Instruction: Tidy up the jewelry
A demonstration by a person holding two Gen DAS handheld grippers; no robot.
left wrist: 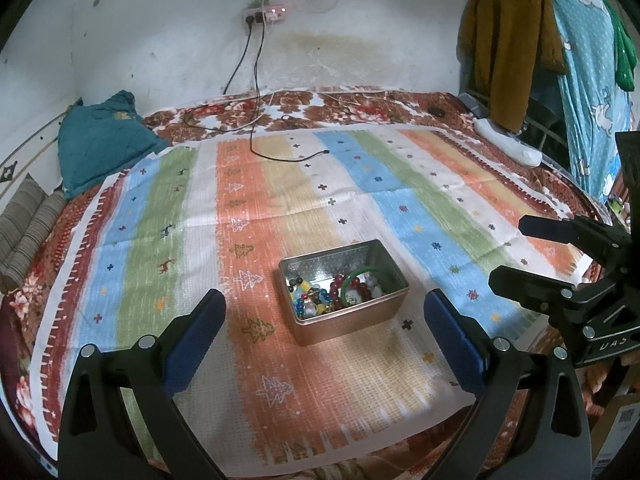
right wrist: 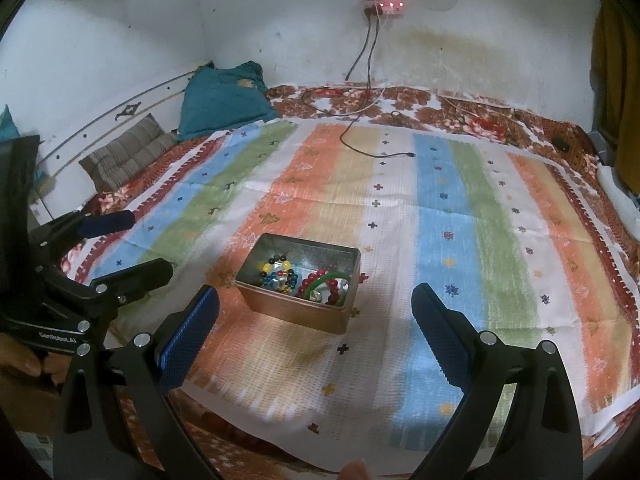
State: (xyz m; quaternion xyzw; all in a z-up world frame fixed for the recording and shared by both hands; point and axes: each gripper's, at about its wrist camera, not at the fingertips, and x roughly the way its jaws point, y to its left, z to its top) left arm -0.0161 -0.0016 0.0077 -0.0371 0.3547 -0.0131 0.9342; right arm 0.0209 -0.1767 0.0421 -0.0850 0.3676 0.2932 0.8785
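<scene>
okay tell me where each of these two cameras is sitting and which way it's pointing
Left wrist: sits on the left hand-held gripper, facing forward over the striped cloth at the rectangular metal tin; its fingers are open, and the right hand-held gripper shows at right.
Right wrist: sits on the right hand-held gripper, facing the tin; the left hand-held gripper shows at left.
Shared: tin, cloth, wall.

A rectangular metal tin [left wrist: 344, 294], shiny and reflective inside and matt coppery outside, is seen on a striped woven cloth [left wrist: 256, 216] of coarse texture. Glossy glass-like beads [left wrist: 316, 300] and a smooth green bangle [left wrist: 362, 274] are held within. Blue textured pads [right wrist: 192, 338] are fitted to matt black gripper arms.
</scene>
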